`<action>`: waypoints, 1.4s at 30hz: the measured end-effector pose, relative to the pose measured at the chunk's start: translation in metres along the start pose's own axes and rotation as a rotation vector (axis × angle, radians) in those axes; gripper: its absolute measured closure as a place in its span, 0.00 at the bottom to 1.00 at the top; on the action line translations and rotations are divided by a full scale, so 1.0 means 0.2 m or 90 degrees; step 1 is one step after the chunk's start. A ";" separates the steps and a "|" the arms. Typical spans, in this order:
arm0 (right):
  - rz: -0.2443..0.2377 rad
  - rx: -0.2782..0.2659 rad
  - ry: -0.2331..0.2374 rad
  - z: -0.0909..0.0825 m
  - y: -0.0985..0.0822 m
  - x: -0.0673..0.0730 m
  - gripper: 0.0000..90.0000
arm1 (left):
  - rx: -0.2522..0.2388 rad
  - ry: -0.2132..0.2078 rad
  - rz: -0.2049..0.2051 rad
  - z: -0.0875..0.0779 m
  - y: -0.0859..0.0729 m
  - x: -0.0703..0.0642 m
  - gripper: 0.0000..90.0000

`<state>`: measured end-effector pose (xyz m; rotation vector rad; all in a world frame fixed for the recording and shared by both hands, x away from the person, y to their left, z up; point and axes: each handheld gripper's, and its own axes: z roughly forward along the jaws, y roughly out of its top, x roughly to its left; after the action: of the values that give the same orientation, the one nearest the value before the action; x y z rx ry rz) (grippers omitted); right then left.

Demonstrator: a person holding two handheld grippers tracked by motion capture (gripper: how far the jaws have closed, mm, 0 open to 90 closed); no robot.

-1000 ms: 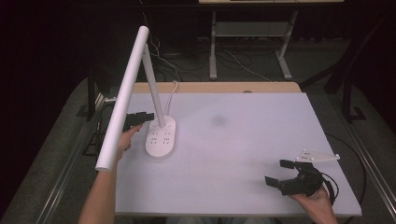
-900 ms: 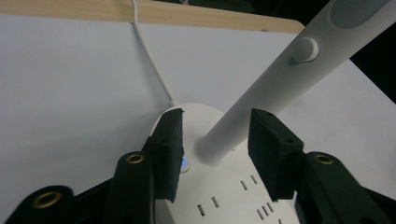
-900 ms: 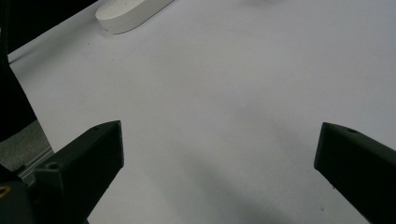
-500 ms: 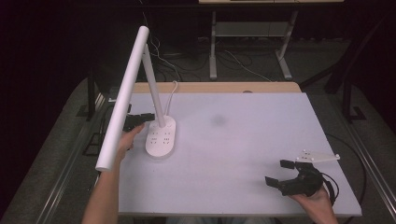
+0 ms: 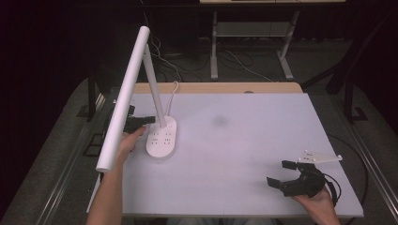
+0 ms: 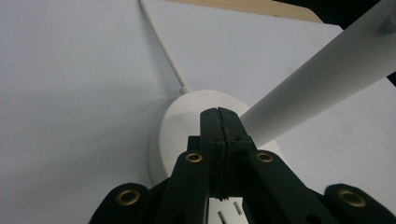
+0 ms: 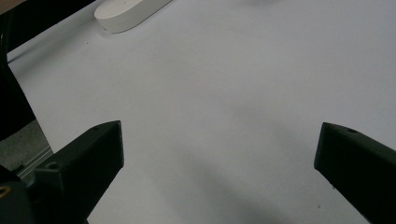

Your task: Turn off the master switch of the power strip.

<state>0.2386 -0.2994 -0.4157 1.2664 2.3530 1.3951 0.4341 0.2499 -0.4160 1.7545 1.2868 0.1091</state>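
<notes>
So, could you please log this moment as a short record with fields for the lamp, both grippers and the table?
lamp: white desk lamp, oval base on table, arm tilted toward the person
lamp cord: white, runs from base toward the table's far edge
left gripper: fingers shut, tips at the base beside the stem
right gripper: open, holding nothing, near right corner
table: white top

Your tabletop (image 5: 244,150) looks matt, smooth and pale, with a bare wood strip (image 5: 220,87) along its 12 o'clock edge. The lamp (image 5: 162,138) at 9 o'clock reads as smooth white plastic, faintly satin on its oval base. Your left gripper (image 6: 218,122) is matt black plastic with brassy metal inserts; your right gripper (image 7: 219,154) shows the same dull black.
</notes>
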 end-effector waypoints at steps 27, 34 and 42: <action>-0.002 0.001 -0.003 -0.01 0.00 0.00 0.01 | 0.014 -0.019 -0.047 0.08 -0.05 0.03 1.00; 0.000 0.003 -0.001 -0.01 0.00 0.00 0.01 | 0.012 -0.026 -0.057 0.08 -0.06 0.04 1.00; -0.008 0.000 0.000 -0.01 0.00 -0.01 0.01 | 0.010 -0.022 -0.070 0.02 -0.08 0.09 1.00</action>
<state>0.2375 -0.3020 -0.4150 1.2487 2.3571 1.3903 0.4331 0.2615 -0.4370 1.6885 1.3595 0.0057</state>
